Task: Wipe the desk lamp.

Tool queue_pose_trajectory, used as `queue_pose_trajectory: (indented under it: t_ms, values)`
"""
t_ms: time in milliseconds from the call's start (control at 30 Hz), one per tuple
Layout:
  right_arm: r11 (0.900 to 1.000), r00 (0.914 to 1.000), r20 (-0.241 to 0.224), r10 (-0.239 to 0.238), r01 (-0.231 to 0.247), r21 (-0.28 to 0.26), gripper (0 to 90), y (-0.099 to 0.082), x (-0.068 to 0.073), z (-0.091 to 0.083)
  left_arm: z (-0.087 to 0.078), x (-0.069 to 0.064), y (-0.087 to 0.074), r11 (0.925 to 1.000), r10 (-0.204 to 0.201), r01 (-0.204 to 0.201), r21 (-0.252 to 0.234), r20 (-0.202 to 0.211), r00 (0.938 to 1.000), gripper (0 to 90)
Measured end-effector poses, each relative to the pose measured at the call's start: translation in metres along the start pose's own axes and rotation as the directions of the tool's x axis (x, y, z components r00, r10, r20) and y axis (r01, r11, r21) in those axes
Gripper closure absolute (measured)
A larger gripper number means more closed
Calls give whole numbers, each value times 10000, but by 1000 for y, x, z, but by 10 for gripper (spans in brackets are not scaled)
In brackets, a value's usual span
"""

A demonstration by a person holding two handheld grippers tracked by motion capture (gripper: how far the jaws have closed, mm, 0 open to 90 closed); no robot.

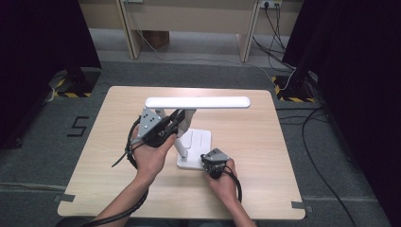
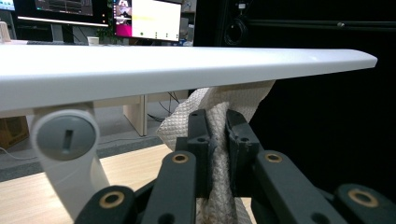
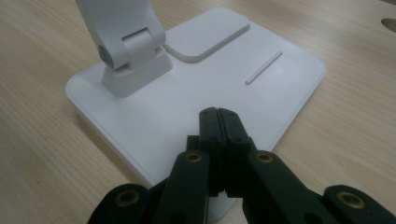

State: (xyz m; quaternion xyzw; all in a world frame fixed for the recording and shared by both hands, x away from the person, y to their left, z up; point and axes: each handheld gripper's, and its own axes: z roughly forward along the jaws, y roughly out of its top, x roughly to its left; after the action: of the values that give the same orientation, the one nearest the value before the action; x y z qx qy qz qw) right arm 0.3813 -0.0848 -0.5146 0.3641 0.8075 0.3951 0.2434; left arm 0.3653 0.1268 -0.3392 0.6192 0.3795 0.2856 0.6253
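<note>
Left gripper view: left gripper (image 2: 218, 135) jaws clamp a white quilted paper towel (image 2: 219, 105) under the white plastic desk lamp's flat head (image 2: 187, 65); right gripper (image 3: 219, 123) jaws together on the lamp's base (image 3: 187, 88) (light wooden counter (image 1: 118, 137)).

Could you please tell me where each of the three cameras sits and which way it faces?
High view: above the near table edge, looking forward and down; both forearms, left gripper, right gripper.
Left gripper view: along shut jaws clamping a cloth under the lamp head.
Right gripper view: along shut jaws over the lamp base.
Shared: the white lamp.

The left gripper (image 1: 176, 118) points toward two o'clock, jaws clamped; the right gripper (image 1: 211, 161) points toward eleven o'clock, jaws pressed together.
</note>
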Motion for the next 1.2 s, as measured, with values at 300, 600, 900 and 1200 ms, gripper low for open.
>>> queue_pose_trajectory:
  t_ms: [300, 600, 900, 1200]
  values:
    - [10000, 10000, 0, 16, -16, 4, 898, 0, 0, 0, -2, 3, -1, 10000, -78, 78, -28, -77, 9999, 818]
    - [10000, 10000, -11, 31, -31, 4, 896, 0, 0, 0, -3, 4, -1, 9999, -108, 107, -45, -134, 9999, 818]
    - [10000, 10000, 0, 19, -19, 6, 896, 0, 0, 0, -5, 7, -2, 9998, -173, 172, -44, -206, 9996, 818]
    - [10000, 10000, -5, 26, -26, 6, 896, 0, 0, 0, -7, 8, -2, 9997, -222, 220, -83, -234, 9995, 817]
